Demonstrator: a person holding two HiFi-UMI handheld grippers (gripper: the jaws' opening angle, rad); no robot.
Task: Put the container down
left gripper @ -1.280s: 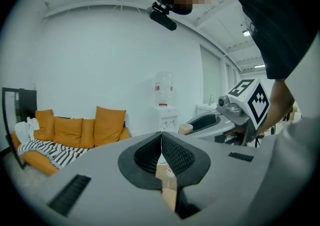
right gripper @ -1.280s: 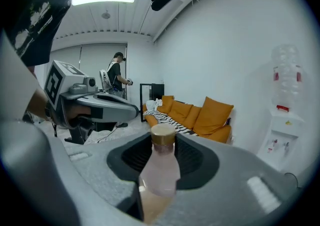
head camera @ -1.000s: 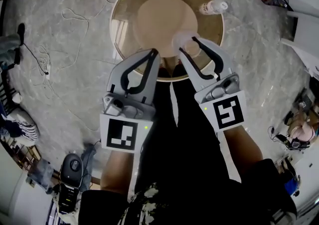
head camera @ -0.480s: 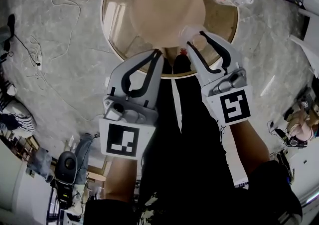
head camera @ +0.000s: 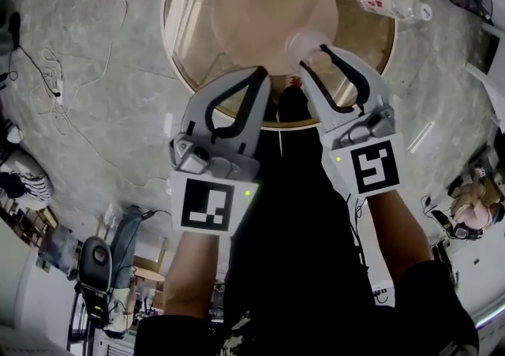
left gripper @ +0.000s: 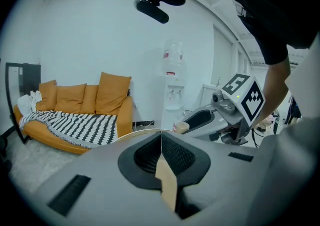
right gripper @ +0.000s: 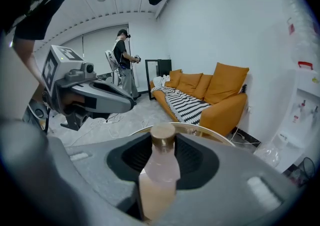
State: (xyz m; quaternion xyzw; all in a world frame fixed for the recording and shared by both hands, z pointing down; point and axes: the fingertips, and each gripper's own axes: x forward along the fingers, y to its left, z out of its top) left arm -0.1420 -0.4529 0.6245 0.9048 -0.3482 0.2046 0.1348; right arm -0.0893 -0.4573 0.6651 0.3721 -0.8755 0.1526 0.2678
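Centrally, the left forearm (head camera: 193, 267) and right forearm (head camera: 392, 228) reach forward side by side, both grippers pitched somewhat downward over the near rim of a round glass table (head camera: 183, 46). Right gripper (head camera: 314, 58): jaws set wide, clamped on the body of the container (right gripper: 159, 170), a pale bottle with a brown cap, upright over the tabletop; whether its base touches cannot be told. Left gripper (head camera: 259, 78): jaws closed tip to tip, nothing between them. A clear plastic bottle (head camera: 392, 4) lies on its side at the table's far right.
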